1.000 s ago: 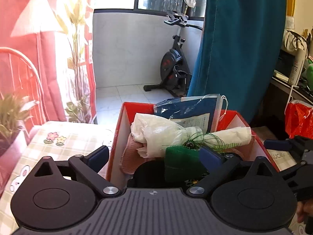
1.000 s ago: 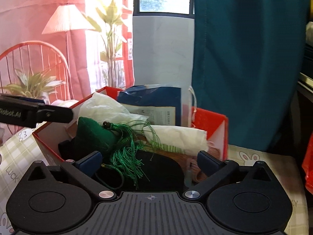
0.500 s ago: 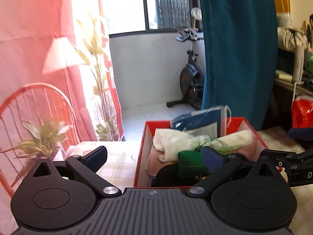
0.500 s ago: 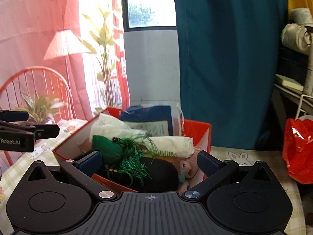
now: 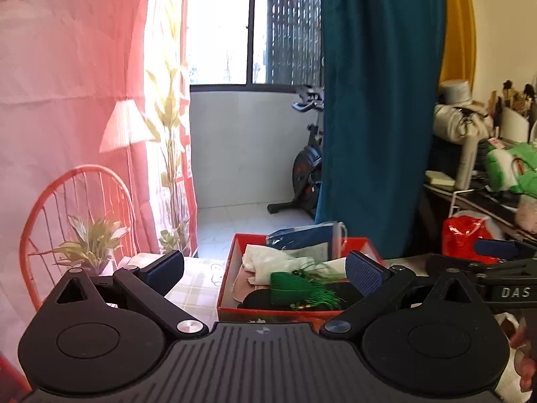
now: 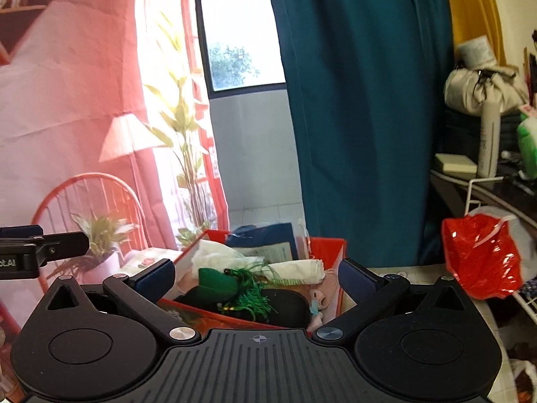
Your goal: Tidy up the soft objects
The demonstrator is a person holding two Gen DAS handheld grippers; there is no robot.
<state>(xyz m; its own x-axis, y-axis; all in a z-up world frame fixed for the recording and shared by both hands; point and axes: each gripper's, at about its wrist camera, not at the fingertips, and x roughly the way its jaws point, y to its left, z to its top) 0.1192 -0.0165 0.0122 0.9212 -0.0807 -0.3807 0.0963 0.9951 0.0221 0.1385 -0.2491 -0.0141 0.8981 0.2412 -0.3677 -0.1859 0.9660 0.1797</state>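
A red box (image 5: 225, 288) (image 6: 335, 252) sits on the checked tablecloth, filled with soft things. On top lies a green tasselled pouch (image 5: 292, 287) (image 6: 218, 283), with white cloth (image 5: 268, 262) (image 6: 218, 257), a black item (image 6: 288, 305), a pink toy (image 6: 324, 290) and a blue packet (image 5: 302, 238) (image 6: 265, 238) around it. My left gripper (image 5: 265, 272) is open, held back from the box with nothing between its fingers. My right gripper (image 6: 256, 277) is open too, also short of the box. Each gripper shows at the other view's edge.
A red wire chair (image 5: 77, 208) and a potted plant (image 5: 87, 245) stand left of the table. A red plastic bag (image 6: 480, 258) lies at the right beside a cluttered shelf (image 5: 486, 174). A teal curtain (image 5: 379, 117) hangs behind the box. An exercise bike (image 5: 307, 171) stands beyond.
Both grippers have drawn back and up from the box, which now looks smaller and farther. Both stay open. The green pouch remains in the box.
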